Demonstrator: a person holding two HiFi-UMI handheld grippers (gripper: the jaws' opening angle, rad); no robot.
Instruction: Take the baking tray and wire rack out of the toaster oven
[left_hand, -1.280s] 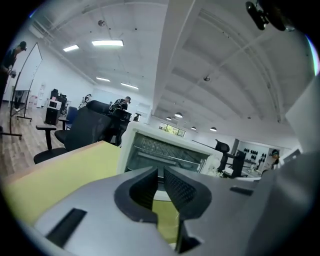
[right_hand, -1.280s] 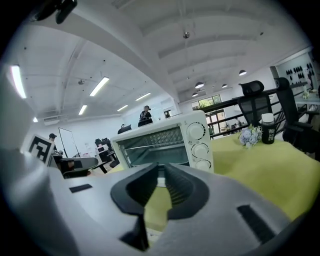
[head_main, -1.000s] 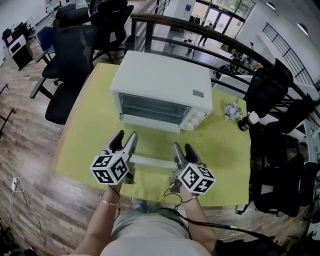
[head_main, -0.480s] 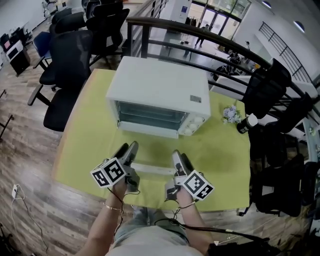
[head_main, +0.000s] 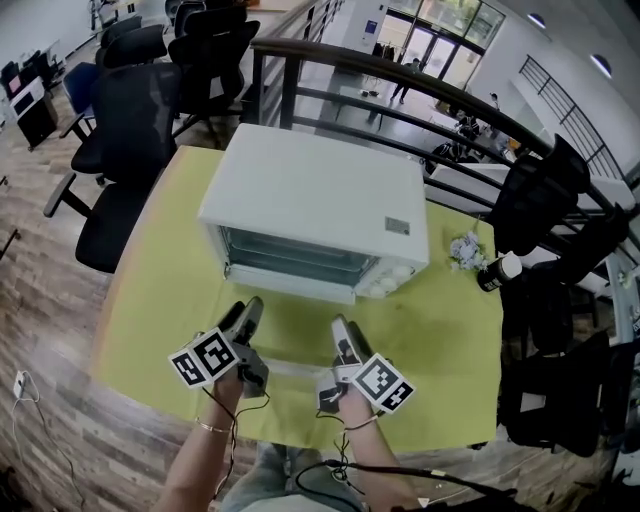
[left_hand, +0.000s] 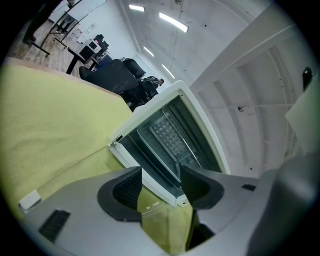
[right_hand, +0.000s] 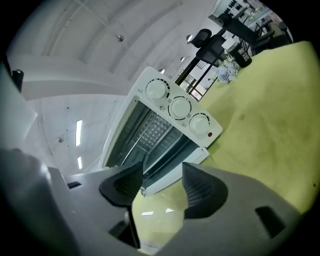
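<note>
The white toaster oven (head_main: 320, 200) stands on the yellow-green table (head_main: 150, 300) with its glass door folded down towards me. The door's white front edge (head_main: 290, 368) lies between my two grippers. Inside the oven (left_hand: 170, 135), thin rack wires and a dimpled metal sheet (right_hand: 155, 127) show; I cannot tell tray from rack. My left gripper (head_main: 245, 312) (left_hand: 160, 182) is open and its jaws have just been opening; only door glass and table show between them. My right gripper (head_main: 345, 335) (right_hand: 160, 185) is open too, its jaws slightly narrowed, with nothing pressed between the pads.
A dark bottle with a white cap (head_main: 497, 272) and a small bunch of flowers (head_main: 462, 248) sit at the table's right edge. Black office chairs (head_main: 130, 120) stand to the left, and a dark railing (head_main: 400, 70) runs behind the table.
Both grippers have sunk and come back towards the table's near edge, rolling as they went. The door's white edge moved with them.
</note>
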